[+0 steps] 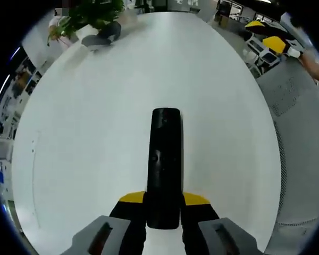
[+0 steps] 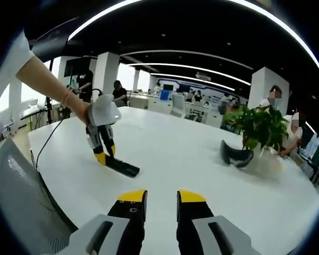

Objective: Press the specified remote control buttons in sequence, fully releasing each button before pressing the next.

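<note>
Black remote (image 1: 165, 167) sits clamped between the left claw (image 1: 164, 199) tips, its far end lying on the white worktop (image 1: 95, 133) ahead. Right claw (image 2: 161, 197) hangs apart, holding nothing, well back from the remote (image 2: 122, 168), which lies ahead and to its left. Risks: grip is only on the near end, so a hard press may pivot or slip it; the long approach may land off the target button. Plant (image 2: 260, 127) well clear.

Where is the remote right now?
The remote lies on the white table, its near end between the left gripper's jaws; in the right gripper view it's left of centre.
</note>
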Tool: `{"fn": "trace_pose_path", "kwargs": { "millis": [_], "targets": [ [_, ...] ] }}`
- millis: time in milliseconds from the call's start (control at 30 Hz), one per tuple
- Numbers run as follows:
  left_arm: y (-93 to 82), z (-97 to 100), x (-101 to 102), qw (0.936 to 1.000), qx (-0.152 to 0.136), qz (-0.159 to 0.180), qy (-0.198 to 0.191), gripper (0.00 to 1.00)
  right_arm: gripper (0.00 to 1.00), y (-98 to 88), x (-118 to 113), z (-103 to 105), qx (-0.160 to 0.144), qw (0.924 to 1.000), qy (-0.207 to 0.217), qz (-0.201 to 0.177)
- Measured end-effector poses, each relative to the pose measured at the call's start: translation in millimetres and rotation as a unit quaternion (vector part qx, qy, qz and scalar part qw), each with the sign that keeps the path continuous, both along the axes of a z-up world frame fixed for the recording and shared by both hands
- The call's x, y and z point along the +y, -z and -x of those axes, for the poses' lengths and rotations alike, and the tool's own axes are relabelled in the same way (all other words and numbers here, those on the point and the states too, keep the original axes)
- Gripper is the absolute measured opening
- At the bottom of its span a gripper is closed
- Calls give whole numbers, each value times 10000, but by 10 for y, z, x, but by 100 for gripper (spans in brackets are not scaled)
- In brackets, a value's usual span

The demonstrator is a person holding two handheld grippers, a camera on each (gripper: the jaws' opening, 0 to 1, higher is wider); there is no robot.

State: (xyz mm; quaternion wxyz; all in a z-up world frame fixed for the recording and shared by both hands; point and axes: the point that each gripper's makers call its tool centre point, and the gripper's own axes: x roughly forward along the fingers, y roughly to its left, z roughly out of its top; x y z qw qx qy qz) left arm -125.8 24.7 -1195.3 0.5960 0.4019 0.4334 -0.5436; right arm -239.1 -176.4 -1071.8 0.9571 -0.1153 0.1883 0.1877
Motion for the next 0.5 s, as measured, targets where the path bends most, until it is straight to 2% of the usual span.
{"fn": "trace_pose_path", "kwargs": {
  "millis": [500],
  "targets": [
    [-1,191,-11,9999,-10,-5,109,23,19,2,-1,3,-22,10000,-17,4]
  ]
}}
